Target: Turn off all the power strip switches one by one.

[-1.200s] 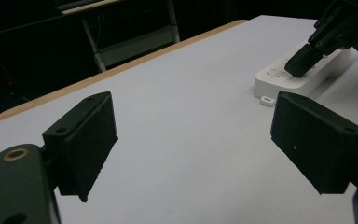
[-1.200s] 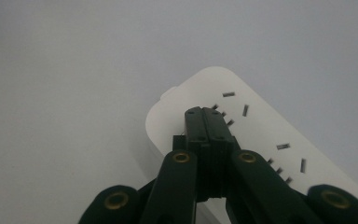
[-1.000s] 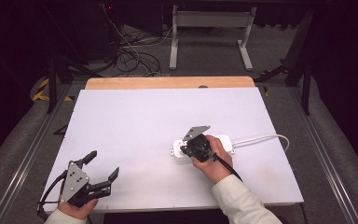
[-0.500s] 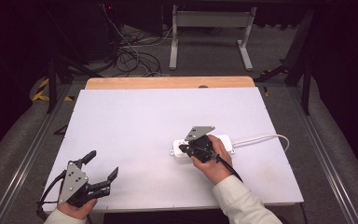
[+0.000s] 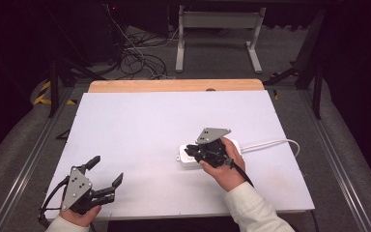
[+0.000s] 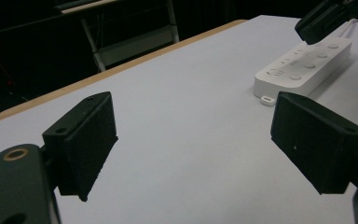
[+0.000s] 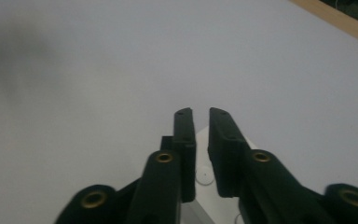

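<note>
The right gripper (image 5: 192,151) hangs over the near-left end of the white power strip (image 5: 189,158), its jaws parted by a slim gap after just easing apart, with nothing pinched between them; in the right gripper view (image 7: 201,116) a sliver of the strip's white top and one round button show through that gap, blurred, and whether the tips touch the strip cannot be told. The hand (image 5: 224,166) and the gripper's body cover most of the strip in the high view, so its middle is hidden. Its white cord (image 5: 270,143) runs from the strip's far-right end toward the white table's (image 5: 140,125) right edge. Well to the near left of the strip, the left gripper (image 5: 105,171) sits by the table's front edge, jaws spread wide and empty. In the left gripper view (image 6: 193,140) the strip (image 6: 303,67) lies beyond them, its far end cut off by the frame.
</note>
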A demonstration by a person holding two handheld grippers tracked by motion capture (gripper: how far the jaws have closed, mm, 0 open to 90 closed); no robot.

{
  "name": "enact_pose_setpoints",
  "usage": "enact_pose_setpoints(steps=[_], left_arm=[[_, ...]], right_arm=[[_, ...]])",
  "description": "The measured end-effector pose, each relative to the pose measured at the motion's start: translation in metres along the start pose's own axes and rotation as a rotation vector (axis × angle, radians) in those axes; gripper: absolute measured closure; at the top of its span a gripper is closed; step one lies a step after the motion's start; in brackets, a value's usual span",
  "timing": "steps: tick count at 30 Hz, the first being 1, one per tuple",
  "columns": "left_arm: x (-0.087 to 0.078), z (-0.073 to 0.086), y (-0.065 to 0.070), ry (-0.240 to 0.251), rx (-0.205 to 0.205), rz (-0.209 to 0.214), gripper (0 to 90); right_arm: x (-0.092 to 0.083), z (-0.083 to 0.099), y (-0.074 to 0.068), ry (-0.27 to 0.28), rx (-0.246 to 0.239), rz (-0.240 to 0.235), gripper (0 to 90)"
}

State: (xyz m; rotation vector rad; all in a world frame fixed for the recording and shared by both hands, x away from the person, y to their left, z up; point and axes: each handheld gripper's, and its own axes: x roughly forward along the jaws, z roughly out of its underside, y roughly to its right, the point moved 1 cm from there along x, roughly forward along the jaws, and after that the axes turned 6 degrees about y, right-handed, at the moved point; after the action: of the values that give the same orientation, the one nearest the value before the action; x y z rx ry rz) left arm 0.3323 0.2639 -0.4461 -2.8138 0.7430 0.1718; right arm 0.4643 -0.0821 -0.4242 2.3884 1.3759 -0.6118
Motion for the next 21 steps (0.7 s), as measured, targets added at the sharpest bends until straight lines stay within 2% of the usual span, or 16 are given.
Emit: enact_pose_setpoints(steps=[3,6,9,13,16,21], left_arm=[[0.000,0.001,0.001,-0.004,-0.009,0.004,14.8],[-0.001,0.000,-0.001,0.002,-0.009,0.001,14.8],[-0.001,0.000,-0.001,0.003,-0.012,-0.001,14.8],[0.000,0.000,-0.001,0.000,-0.012,0.001,14.7],[-0.001,0.000,-0.001,0.001,-0.013,0.001,14.7],[-0.001,0.000,0.000,0.000,-0.014,0.002,14.8]], right_arm=[[-0.005,-0.002,0.001,-0.003,0.012,-0.007,76.3],[-0.014,-0.004,0.003,0.013,0.038,-0.021,69.3],[-0.029,-0.005,0.007,0.066,0.055,-0.022,59.7],[-0.047,-0.002,0.012,0.142,0.033,0.011,44.6],[-0.061,0.005,0.017,0.193,0.041,0.033,35.2],[-0.083,0.024,0.024,0.254,0.058,0.077,28.8]])
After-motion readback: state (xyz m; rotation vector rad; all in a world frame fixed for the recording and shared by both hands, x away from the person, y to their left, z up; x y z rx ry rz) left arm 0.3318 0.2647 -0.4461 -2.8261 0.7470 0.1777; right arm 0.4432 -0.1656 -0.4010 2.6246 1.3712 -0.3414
